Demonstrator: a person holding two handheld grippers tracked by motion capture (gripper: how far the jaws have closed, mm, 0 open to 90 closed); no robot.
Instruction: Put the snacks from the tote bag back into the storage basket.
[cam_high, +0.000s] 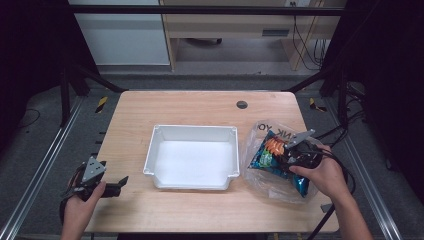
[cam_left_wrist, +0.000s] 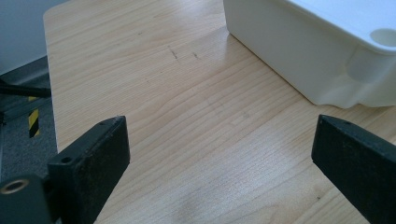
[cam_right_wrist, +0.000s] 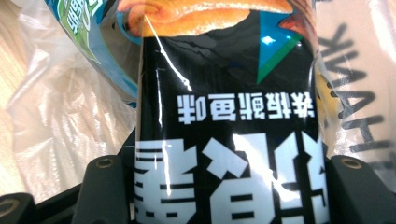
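Observation:
My right gripper (cam_right_wrist: 229, 184) is shut on a black snack packet (cam_right_wrist: 224, 93) with white characters and an orange picture; the packet fills the gap between the jaws. In the high view this gripper (cam_high: 287, 159) reaches into a clear plastic bag (cam_high: 272, 187) at the table's right, among colourful snack packets (cam_high: 268, 152). A second, teal packet (cam_right_wrist: 100, 51) lies behind the held one. My left gripper (cam_high: 117, 185) rests at the front left of the table, open, with bare wood between its jaws (cam_left_wrist: 219, 149). A white tray (cam_high: 195, 129) stands empty in the middle.
The tray's near corner (cam_left_wrist: 299, 51) is to the right ahead of the left gripper. The wooden table (cam_high: 190, 107) has a round grommet (cam_high: 242, 104) at the back. Cables trail from the right gripper over the table's right edge.

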